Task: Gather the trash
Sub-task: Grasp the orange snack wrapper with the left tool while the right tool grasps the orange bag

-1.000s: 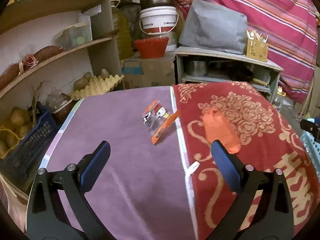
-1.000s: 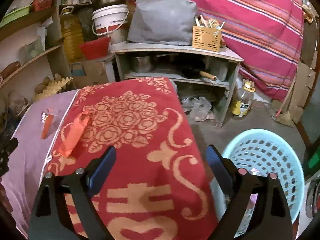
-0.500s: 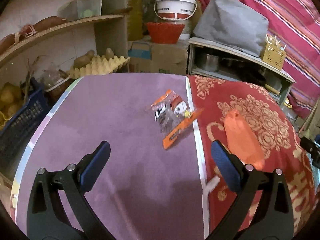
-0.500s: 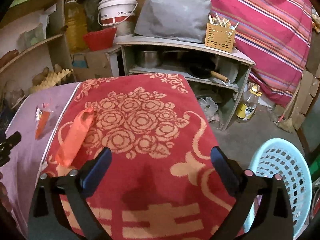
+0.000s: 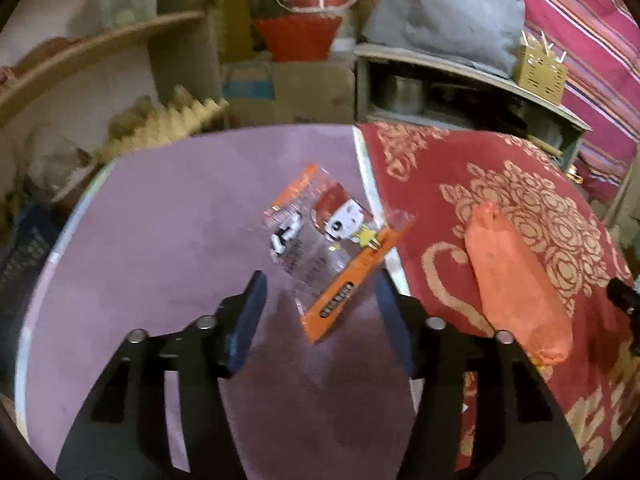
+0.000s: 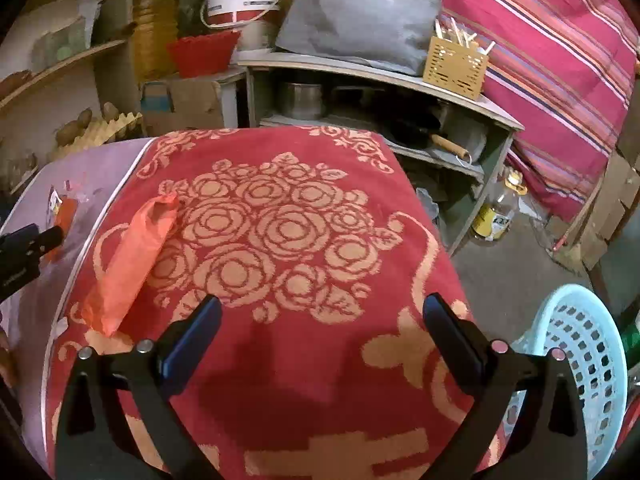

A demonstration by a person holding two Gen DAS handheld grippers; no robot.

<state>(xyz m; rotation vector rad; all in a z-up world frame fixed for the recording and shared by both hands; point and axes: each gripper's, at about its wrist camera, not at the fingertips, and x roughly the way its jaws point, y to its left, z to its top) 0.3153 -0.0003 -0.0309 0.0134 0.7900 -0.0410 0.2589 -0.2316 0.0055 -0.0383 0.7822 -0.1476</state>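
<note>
From the left wrist, the left gripper (image 5: 320,292) points down at a soft, matte purple cloth (image 5: 168,240). Its jaws have just been closing and now stand half-narrowed, with the near end of a crinkled clear snack wrapper (image 5: 324,240) lying between the blue fingertips (image 5: 250,304); the pads do not press on it, so nothing is grasped. The wrapper is flat and glossy, printed in red and white, with an orange strip along its right edge that reaches onto the white seam where the purple cloth meets a red towel (image 5: 520,184). The towel is plush, woven with tan roses. On it, well right of the wrapper, lies a long, rounded orange plastic bag (image 5: 516,284), smooth and slightly puffed. Only this view shows the wrapper's print clearly.

From the right wrist, the right gripper (image 6: 320,320) hangs over the red towel with its jaws spread wide and nothing between them. The orange bag lies to its left, slanting toward the towel's left border. The wrapper is a small blurred patch at the far left, beside the tip of the left gripper. Only this view shows a pale blue perforated plastic basket (image 6: 580,344) on the floor at the lower right, beside the towel's edge, and a wooden shelf unit (image 6: 400,80) behind.
</note>
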